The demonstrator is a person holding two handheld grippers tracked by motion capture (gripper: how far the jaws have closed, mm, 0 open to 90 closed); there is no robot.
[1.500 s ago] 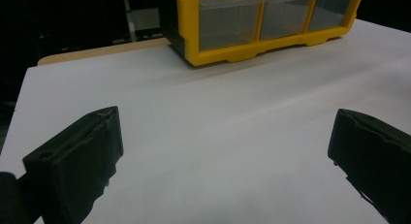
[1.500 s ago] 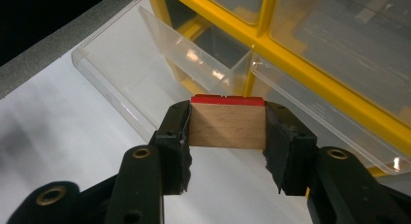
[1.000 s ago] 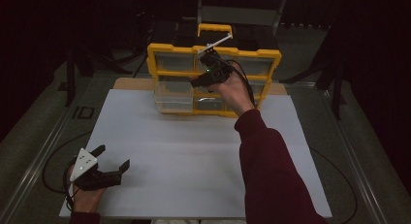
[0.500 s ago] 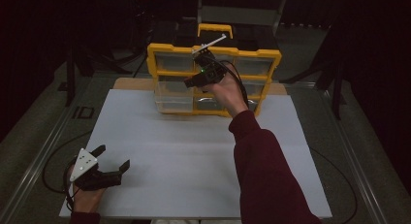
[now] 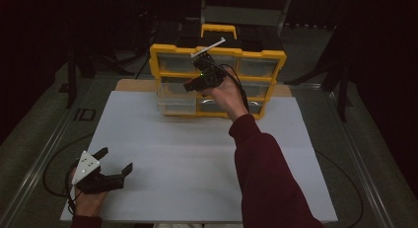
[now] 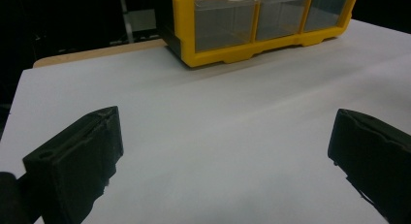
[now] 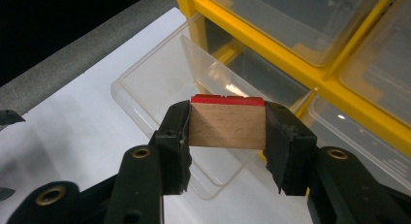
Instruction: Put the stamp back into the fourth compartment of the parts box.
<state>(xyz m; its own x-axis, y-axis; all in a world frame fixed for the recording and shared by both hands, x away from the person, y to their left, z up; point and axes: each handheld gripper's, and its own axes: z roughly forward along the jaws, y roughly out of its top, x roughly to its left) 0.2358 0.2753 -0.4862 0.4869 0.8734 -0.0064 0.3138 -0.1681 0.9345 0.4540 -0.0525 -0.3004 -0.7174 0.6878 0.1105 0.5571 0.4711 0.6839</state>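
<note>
Dark room w/ grey floor (image 5: 39,134), white tabletop (image 5: 197,154), black stands (image 5: 74,70) behind.

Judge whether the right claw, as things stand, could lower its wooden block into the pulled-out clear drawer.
Probably yes. The right claw grips the wooden block just above the open clear drawer, whose top is uncovered and looks empty. Nothing lies between block and drawer. The left claw rests far off.

No text, label, brand or number can be read anywhere, neither on the yellow organiser (image 5: 217,55) nor on the worktop (image 5: 197,154).
</note>
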